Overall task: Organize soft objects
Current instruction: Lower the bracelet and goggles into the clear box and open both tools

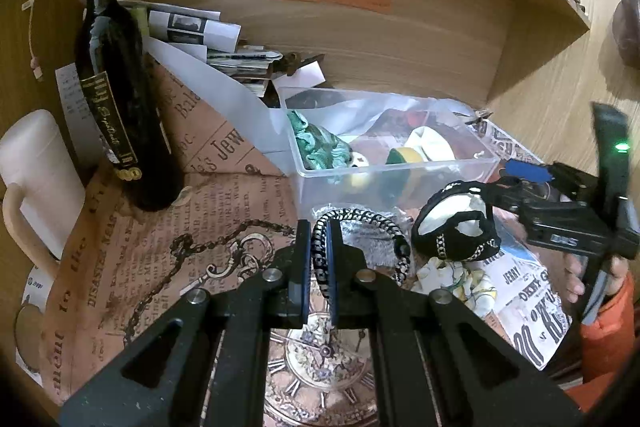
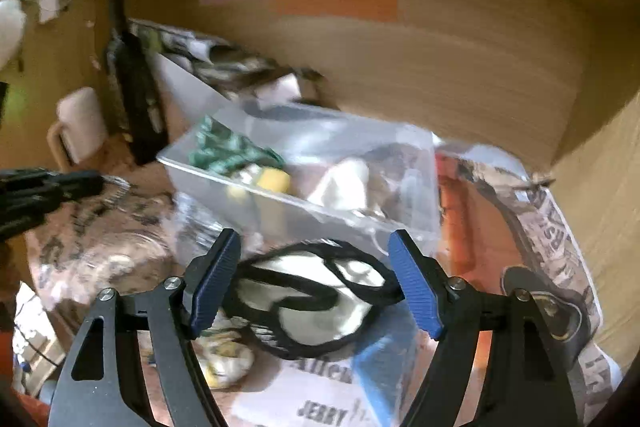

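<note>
1. The right gripper (image 2: 314, 281) should close squarely on the black-and-white fabric piece (image 2: 320, 301) and lift it to the clear bin (image 1: 476, 163) just beyond.
2. Its fingers are spread wide; the piece lies between them, whether touching the pads cannot be told.
3. The left gripper (image 1: 319, 251) is clenched on a braided black-and-white band (image 1: 360, 217), near the bin's near wall.

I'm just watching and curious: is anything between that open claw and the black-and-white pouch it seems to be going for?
Nothing visible is. The right gripper is open, and the pouch lies right between its blue pads with no other item in the gap. The clear bin sits just behind it; a floral cloth lies beside it.
</note>
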Tool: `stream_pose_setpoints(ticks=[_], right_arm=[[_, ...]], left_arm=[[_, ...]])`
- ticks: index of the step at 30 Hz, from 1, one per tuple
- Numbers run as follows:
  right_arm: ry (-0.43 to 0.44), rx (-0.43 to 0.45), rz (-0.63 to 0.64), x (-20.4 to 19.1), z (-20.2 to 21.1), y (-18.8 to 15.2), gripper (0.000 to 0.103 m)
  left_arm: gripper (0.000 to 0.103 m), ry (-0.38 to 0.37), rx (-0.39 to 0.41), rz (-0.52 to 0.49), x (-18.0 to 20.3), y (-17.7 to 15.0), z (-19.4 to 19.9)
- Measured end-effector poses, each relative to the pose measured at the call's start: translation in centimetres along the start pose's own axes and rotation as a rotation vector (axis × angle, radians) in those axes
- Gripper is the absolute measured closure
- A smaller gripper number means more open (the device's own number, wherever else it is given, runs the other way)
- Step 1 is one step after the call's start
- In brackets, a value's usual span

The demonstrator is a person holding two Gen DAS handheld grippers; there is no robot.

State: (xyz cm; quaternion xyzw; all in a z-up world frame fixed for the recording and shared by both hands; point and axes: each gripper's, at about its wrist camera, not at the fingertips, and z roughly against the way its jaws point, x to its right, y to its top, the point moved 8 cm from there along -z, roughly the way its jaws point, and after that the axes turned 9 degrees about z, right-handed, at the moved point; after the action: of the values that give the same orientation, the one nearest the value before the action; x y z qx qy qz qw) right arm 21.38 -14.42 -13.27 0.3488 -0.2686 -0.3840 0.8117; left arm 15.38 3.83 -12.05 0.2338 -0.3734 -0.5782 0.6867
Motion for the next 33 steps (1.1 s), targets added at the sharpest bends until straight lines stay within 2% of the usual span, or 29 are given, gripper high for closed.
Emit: stream_pose_setpoints(ticks=[3,7,9,11,12,14,19,25,33], right_arm=[[-0.012,-0.075,-0.036,1.7,-2.1,-1.4,0.029],[0.058,-0.193,-0.138,3.2,-5.0,-4.0,0.030],[0.097,-0.217,-0.159,3.1,-5.5,-4.6,0.044],[0.130,-0.223,-0.155,2.5,-5.4,-4.8,0.073],[0.122,-0.213,-0.142,2.3,-5.1,-4.7,0.077],[0.089,-0.176,-0.124,2.3,-4.2,-4.3,0.094],[0.032,-0.048,-0.133,3.1,-0.5,-2.8,0.095],[0.003,0.088,-0.116,4.1,4.6,-0.6,0.096],[-0.057,0.276,-0.100,5.8,8.5,4.6,0.096]], left_arm=[[0.097,-0.003,0.000,0.003,0.0,0.1,-0.3],[0.097,-0.011,0.001,0.008,0.0,0.2,-0.6],[0.097,-0.010,0.002,0.005,0.2,0.3,-0.8],[0.097,-0.011,0.001,0.003,0.3,0.3,-0.9],[0.097,-0.012,0.002,0.002,0.4,0.5,-1.1],[0.097,-0.014,0.004,0.002,0.6,0.7,-1.2],[0.097,-0.016,0.037,-0.005,1.1,1.9,-0.9],[0.097,-0.022,0.074,-0.015,2.0,3.8,-0.8],[0.097,-0.028,0.103,-0.019,3.3,6.7,-2.0]])
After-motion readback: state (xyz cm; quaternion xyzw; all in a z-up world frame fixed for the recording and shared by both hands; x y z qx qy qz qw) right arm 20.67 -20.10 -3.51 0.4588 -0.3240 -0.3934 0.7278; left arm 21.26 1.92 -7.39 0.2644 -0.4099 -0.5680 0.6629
